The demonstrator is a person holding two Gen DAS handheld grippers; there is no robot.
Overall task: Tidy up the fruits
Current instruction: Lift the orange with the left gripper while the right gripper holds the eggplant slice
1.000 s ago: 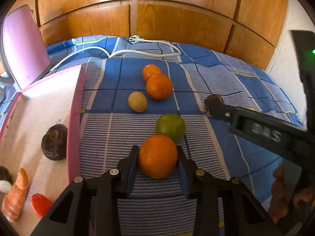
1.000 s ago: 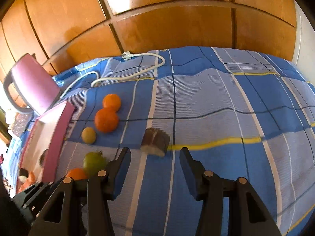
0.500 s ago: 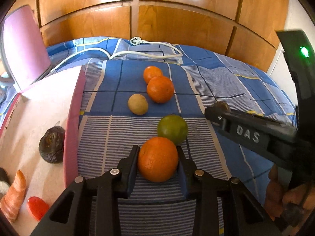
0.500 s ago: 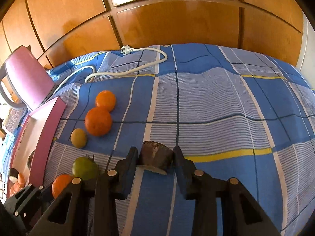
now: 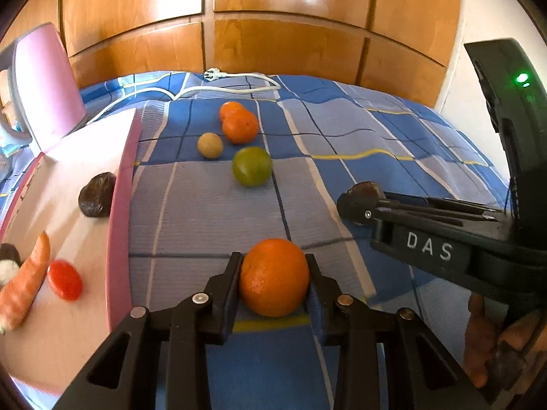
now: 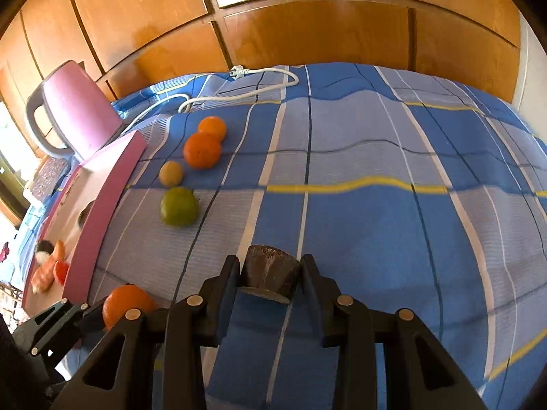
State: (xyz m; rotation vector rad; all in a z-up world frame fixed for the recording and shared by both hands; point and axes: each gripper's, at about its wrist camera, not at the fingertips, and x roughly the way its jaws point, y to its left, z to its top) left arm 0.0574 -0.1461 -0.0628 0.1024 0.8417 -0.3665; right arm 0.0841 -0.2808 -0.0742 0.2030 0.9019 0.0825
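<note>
an orange [image 5: 274,277] is clamped between the fingers of the left gripper [image 5: 273,282], and a dark brown cut piece [image 6: 268,269] – its kind cannot be told – is pinched in the closed right gripper [image 6: 268,273]; both appear to be just above the blue checked bedspread [image 6: 393,212]. the carrying step seems to be in hand, and next a place for each is called for – perhaps by the row of a green fruit [image 5: 252,165], a small yellowish fruit [image 5: 210,145] and two oranges [image 5: 240,126], which lie well ahead. on the left a pink-rimmed tray [image 5: 119,212] is seen with a carrot [image 5: 25,294], a red slice [image 5: 65,280] and a dark lump [image 5: 97,194]; a white cable [image 6: 239,94] lies far off. the two tools are close together, so a collision is to be avoided
</note>
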